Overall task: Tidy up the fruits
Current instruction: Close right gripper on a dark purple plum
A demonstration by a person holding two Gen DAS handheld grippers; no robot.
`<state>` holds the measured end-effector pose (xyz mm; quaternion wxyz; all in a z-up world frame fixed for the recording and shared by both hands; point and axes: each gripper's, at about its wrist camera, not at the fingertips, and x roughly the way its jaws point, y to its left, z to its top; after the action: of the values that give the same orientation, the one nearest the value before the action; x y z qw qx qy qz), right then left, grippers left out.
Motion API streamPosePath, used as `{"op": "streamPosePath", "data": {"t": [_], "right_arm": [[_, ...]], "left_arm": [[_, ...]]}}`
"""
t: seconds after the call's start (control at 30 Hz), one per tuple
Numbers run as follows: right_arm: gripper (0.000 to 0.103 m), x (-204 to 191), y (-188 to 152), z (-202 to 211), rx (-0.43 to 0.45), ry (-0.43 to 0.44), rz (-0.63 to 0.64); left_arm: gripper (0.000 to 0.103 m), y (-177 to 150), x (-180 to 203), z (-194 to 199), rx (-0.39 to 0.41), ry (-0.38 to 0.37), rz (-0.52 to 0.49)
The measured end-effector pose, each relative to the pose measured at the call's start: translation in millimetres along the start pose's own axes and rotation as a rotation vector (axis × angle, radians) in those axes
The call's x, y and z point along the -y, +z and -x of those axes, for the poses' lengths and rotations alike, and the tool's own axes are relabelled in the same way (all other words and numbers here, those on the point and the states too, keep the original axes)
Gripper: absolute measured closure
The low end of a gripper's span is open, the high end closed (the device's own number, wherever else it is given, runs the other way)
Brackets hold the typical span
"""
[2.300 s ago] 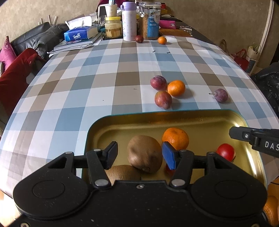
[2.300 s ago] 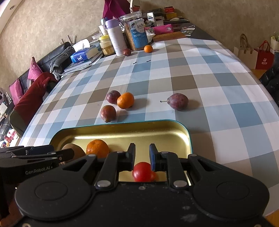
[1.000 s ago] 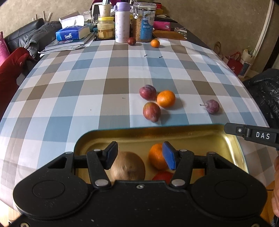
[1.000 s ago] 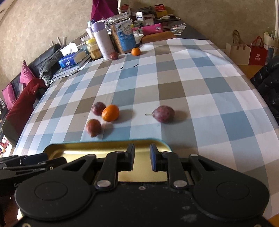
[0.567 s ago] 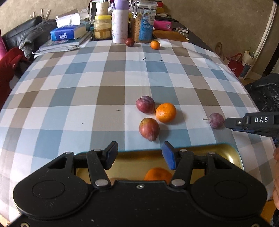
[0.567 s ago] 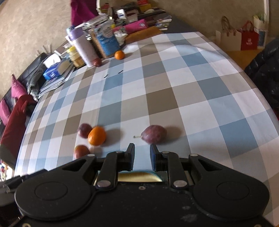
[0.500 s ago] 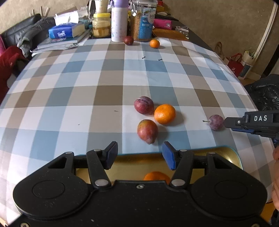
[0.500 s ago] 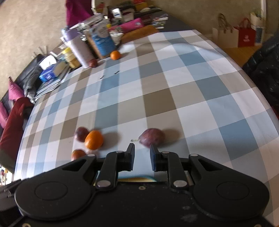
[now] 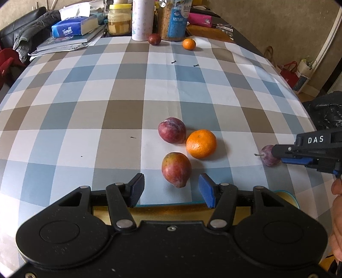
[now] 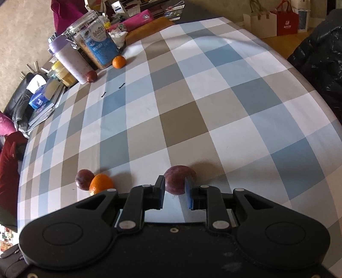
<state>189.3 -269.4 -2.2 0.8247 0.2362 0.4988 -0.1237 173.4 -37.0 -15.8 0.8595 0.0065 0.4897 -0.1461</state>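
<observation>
My left gripper [image 9: 171, 187] is open, its jaws either side of a red-yellow plum [image 9: 176, 169] on the checked tablecloth. Beyond it lie a second plum [image 9: 172, 130] and an orange [image 9: 201, 143]. My right gripper [image 10: 175, 192] is open with its jaws around a purple plum [image 10: 177, 178], which also shows at the right of the left wrist view [image 9: 268, 158]. The gold tray [image 9: 171, 210] lies just under my left gripper; its contents are hidden.
At the far end stand a small orange [image 9: 189, 43], a dark plum [image 9: 154, 39], a white bottle [image 9: 142, 19], a jar [image 9: 175, 20], a tissue box [image 9: 74, 27] and books. A black jacket [image 10: 320, 64] lies off the right table edge.
Both grippers moved forward off the tray toward the loose fruit. The right gripper opened and now straddles the purple plum; the left now brackets the red-yellow plum.
</observation>
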Motion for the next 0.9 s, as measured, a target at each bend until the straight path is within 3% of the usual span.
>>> {"op": "streamPosePath", "data": {"t": [0.37, 0.9], "right_arm": [[0.066, -3.1, 6.1, -11.7, 0.006, -0.047, 0.027], [0.062, -12.4, -0.4, -27.3, -0.011, -0.078, 0.073]], "left_arm": [[0.041, 2.6, 1.2, -10.8, -0.019, 0.004, -0.007], [0.041, 6.9, -0.4, -26.4, -0.042, 0.000, 0.000]]}}
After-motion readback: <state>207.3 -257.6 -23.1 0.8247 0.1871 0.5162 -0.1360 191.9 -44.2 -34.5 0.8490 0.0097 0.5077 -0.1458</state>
